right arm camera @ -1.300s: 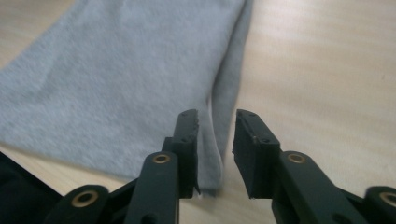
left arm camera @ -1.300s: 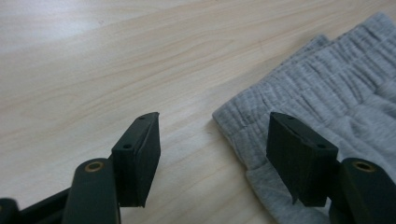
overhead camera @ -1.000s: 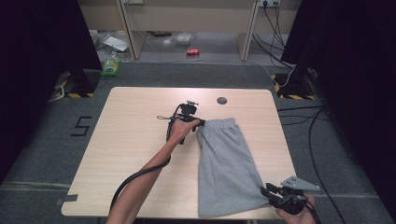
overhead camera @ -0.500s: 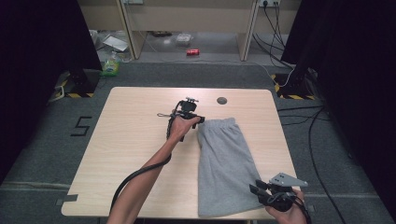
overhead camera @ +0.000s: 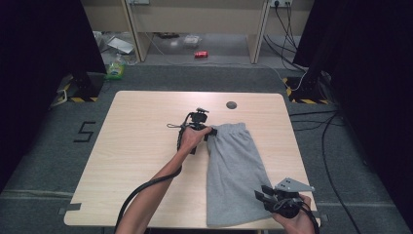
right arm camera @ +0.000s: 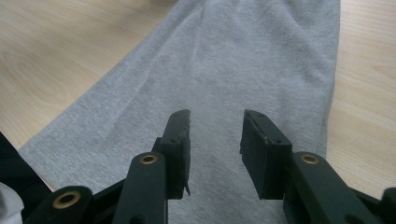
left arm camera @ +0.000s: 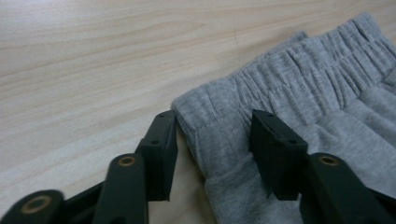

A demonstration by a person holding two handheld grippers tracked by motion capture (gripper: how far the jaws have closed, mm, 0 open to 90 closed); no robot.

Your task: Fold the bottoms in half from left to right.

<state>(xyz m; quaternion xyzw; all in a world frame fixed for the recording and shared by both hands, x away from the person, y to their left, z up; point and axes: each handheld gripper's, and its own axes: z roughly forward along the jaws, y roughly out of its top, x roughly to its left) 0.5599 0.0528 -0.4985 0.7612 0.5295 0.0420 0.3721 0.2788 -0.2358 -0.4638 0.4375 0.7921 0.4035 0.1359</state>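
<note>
One pair of grey shorts (overhead camera: 237, 173) lies flat on the table (overhead camera: 136, 161), a pale wood-grain laminate top with rounded corners. The fabric is a heathered grey knit with a soft, matte surface. The garment is folded lengthwise into one long, narrow panel, wider toward the hem. Its gathered elastic waistband (left arm camera: 299, 74) shows close ribbed puckers and one stitched line along its length. In the high view the shorts occupy the right half of the table, running from the centre out to 5 o'clock, with the waistband at the far end and the hem at the near edge.

Two hand-held grippers are present, each with two black, flat-faced jaws of hard plastic on hinged arms with brass-coloured pivots. The left gripper (left arm camera: 212, 140) sits at the waistband's left corner, near the table centre in the high view. Its jaws have just been closing and stand apart, astride the corner of the waistband; the fabric lies between the pads, and no pad presses on it. The right gripper (right arm camera: 215, 140), at 5 o'clock in the high view, carries one grey three-cornered plate (overhead camera: 292, 185). Its jaws have just been opening and stand apart above the hem end of the shorts, with cloth below the gap and nothing clamped.

One dark round disc (overhead camera: 231, 105) sits on the table at 12 o'clock, well apart from the shorts.
</note>
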